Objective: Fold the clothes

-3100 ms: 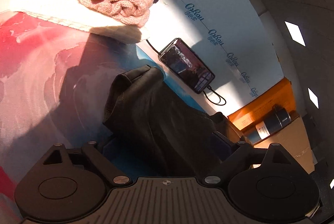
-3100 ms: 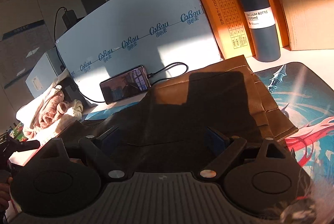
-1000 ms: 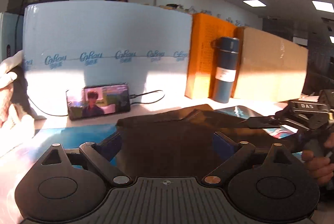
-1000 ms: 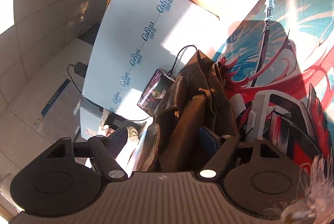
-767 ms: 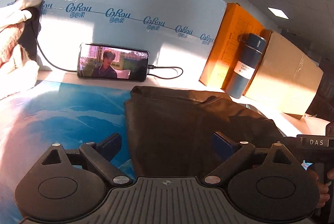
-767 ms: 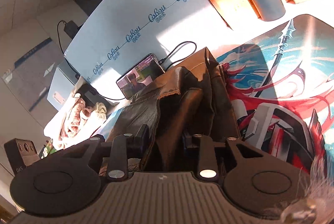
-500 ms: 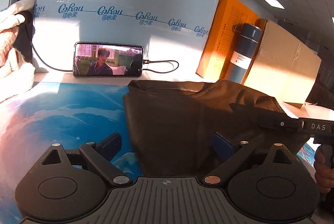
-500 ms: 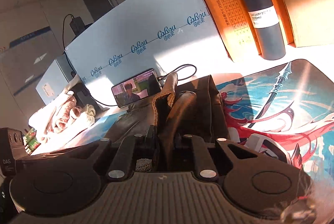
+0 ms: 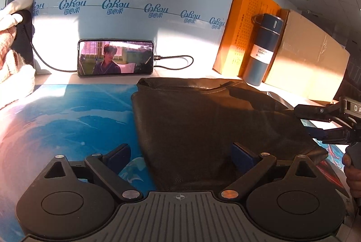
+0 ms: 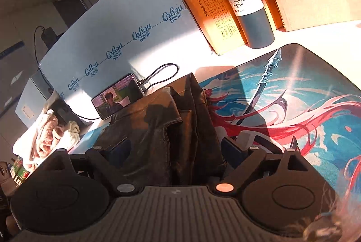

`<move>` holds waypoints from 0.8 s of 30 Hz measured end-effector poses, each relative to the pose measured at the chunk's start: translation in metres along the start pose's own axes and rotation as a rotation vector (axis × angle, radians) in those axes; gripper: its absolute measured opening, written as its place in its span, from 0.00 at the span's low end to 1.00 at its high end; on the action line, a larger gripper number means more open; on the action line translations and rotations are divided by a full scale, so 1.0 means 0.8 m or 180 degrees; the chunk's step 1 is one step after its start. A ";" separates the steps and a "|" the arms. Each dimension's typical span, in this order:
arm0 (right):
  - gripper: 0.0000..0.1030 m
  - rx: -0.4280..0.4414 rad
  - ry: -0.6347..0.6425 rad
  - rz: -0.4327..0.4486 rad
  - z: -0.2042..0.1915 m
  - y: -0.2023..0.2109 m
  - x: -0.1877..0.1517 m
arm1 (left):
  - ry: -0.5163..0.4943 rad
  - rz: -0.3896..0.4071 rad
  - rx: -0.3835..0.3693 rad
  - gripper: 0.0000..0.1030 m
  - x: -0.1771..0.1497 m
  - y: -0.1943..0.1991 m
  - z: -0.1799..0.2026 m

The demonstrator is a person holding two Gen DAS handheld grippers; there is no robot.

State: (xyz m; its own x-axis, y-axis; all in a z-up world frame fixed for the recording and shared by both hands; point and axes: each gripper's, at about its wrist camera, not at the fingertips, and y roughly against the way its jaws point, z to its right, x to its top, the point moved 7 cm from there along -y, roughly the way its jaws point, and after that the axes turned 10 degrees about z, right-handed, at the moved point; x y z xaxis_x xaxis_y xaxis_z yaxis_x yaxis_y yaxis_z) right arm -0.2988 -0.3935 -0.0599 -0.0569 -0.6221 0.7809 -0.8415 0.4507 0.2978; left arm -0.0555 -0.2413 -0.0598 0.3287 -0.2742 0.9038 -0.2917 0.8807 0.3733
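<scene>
A dark brown leather garment (image 9: pixel 214 120) lies folded on the printed mat (image 9: pixel 67 111). My left gripper (image 9: pixel 180 154) is open over its near edge, pads apart from the leather. In the right wrist view the garment (image 10: pixel 162 124) shows stacked folds with a seamed edge on top. My right gripper (image 10: pixel 176 150) straddles that end with its jaws opening wide; the fabric lies between them and neither pad presses on it. The left wrist view also catches the right gripper (image 9: pixel 303 123) at the garment's right end, with a hand (image 9: pixel 352 172) on its handle.
A phone (image 9: pixel 116 58) playing video leans on a pale blue board (image 9: pixel 135 5), its cable trailing right. An orange box (image 9: pixel 243 29), a dark vacuum bottle (image 9: pixel 264 50) and a cardboard box (image 9: pixel 311 61) stand at the back right. Pink and white knitwear (image 10: pixel 47 136) is piled left.
The right gripper, shut on a raised fold of the garment half a second ago, has opened and let it go; the fold has dropped flatter. The left gripper has barely moved.
</scene>
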 end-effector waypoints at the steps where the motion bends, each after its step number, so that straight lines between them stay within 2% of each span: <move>1: 0.88 -0.0021 -0.0047 0.0034 0.003 0.001 0.007 | 0.0002 -0.0018 0.0004 0.94 -0.001 -0.001 0.000; 3: 0.90 -0.0069 -0.0026 0.0082 0.008 -0.004 0.017 | 0.0007 -0.0044 0.0007 0.95 -0.003 -0.002 -0.001; 7: 0.91 0.0023 0.0055 -0.0004 0.009 -0.029 0.024 | 0.0051 -0.0090 -0.0040 0.95 -0.004 0.002 -0.001; 13: 0.91 0.0229 -0.0093 -0.0376 0.015 -0.086 0.021 | 0.0396 -0.0171 -0.0172 0.95 -0.013 0.031 -0.013; 18: 0.91 0.0491 -0.0228 -0.0470 0.011 -0.102 0.013 | 0.0615 -0.0156 -0.0213 0.96 -0.017 0.042 -0.019; 20: 0.91 0.0543 -0.0211 -0.0494 0.008 -0.105 0.011 | 0.0800 -0.0152 -0.0369 0.97 -0.016 0.036 -0.013; 22: 0.87 0.0567 -0.0182 -0.0511 0.008 -0.106 0.010 | 0.1048 -0.0153 -0.0532 0.97 -0.015 0.029 -0.007; 24: 0.75 0.0549 -0.0174 -0.0524 0.011 -0.106 0.009 | 0.1231 -0.0142 -0.0629 0.98 -0.015 0.022 -0.003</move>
State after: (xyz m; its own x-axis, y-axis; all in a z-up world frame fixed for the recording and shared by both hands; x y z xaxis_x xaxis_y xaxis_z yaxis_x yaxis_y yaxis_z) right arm -0.2329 -0.4417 -0.0844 0.0637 -0.7140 0.6972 -0.9209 0.2272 0.3167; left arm -0.0625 -0.2215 -0.0641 0.6603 -0.1819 0.7286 -0.1044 0.9386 0.3290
